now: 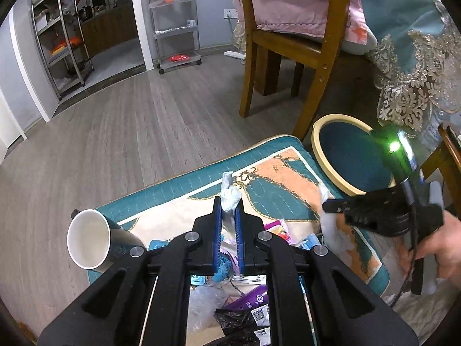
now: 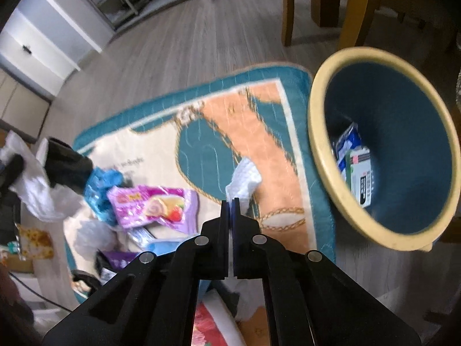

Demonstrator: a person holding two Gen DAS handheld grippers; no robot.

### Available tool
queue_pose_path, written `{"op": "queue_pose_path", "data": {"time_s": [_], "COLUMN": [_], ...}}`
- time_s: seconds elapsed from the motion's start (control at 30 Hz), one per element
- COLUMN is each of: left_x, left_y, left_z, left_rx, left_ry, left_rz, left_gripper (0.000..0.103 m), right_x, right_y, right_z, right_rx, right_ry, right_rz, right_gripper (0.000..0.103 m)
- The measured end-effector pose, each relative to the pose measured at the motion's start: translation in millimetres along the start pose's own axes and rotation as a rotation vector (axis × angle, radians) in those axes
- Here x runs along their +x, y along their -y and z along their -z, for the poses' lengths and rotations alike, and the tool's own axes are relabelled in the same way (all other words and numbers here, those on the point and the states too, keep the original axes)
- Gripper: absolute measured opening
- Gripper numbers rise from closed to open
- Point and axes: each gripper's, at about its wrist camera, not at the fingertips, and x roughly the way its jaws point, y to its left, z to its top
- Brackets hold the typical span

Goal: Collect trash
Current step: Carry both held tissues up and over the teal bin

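Trash lies scattered on a teal and peach floor mat [image 1: 285, 178]. My left gripper [image 1: 228, 201] is shut on a crumpled white and pale blue wrapper [image 1: 227, 181] that sticks out past its blue pads. A hand holds my right gripper [image 1: 327, 204], seen further right; its tips rest on a white tissue [image 1: 331, 225]. In the right wrist view that gripper [image 2: 230, 201] is shut on the near edge of the white tissue [image 2: 245, 178]. A cream-rimmed blue bin [image 2: 317, 155] stands just right of the mat with packets [image 2: 357, 170] inside.
A dark mug [image 1: 89, 239] with a white inside lies on its side left of my left gripper. A purple snack wrapper [image 2: 152, 204], a crumpled blue wrapper [image 2: 100, 187] and a white plastic bag [image 2: 34, 196] lie on the mat. A wooden chair [image 1: 288, 43] and a draped table [image 1: 409, 57] stand behind the bin.
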Motion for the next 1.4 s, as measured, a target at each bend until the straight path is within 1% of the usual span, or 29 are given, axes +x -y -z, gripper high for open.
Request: {"op": "queue_pose_path", "data": {"time_s": [0.07,0.2,0.3,0.43,0.6,0.7,0.83,0.9,0.97,1.03,1.1,1.2,1.3,1.37,1.4], "left_x": [-2,-6,-9,-14,-16,-16,-13,-11,-9,-5,-2,6,15,22,26], "left_y": [1,3,9,17,32,39,51,56,59,61,61,64,70,76,81], "left_z": [0,0,0,-2,-10,-15,-20,-22,-24,-26,-27,-32,-35,-38,-39], "left_rx": [0.001,0.001,0.007,0.003,0.024,0.018,0.043,0.059,0.066,0.064,0.056,0.049,0.053,0.061,0.073], "left_ry": [0.004,0.012,0.021,0.031,0.053,0.062,0.067,0.068,0.069,0.067,0.064,0.062,0.061,0.061,0.063], "left_rz": [-0.002,-0.002,0.001,0.015,0.033,0.055,0.064,0.063,0.06,0.058,0.058,0.061,0.066,0.084,0.103], "left_gripper": [0.008,0.008,0.008,0.008,0.008,0.008,0.008,0.008,0.008,0.008,0.008,0.008,0.008,0.008,0.008], "right_x": [-14,-54,-83,-117,-150,-167,-174,-172,-172,-175,-178,-178,-171,-165,-163], "right_y": [-1,-5,-1,9,13,18,16,12,12,15,21,32,51,62,67], "right_z": [-3,-8,-8,-5,-5,-4,-8,-7,-8,-13,-19,-27,-34,-39,-40], "right_rx": [-0.002,-0.033,-0.029,-0.003,-0.008,0.005,0.007,-0.022,-0.025,-0.018,-0.007,0.002,0.034,0.04,0.038], "right_ry": [0.033,0.138,0.21,0.26,0.318,0.36,0.412,0.426,0.44,0.456,0.497,0.521,0.518,0.506,0.502], "right_rz": [-0.016,-0.021,-0.035,-0.078,-0.057,-0.056,-0.055,-0.021,-0.012,-0.009,0.018,0.039,0.025,0.024,0.037], "right_gripper": [0.003,0.003,0.003,0.003,0.003,0.003,0.003,0.003,0.003,0.003,0.003,0.003,0.003,0.003,0.003]}}
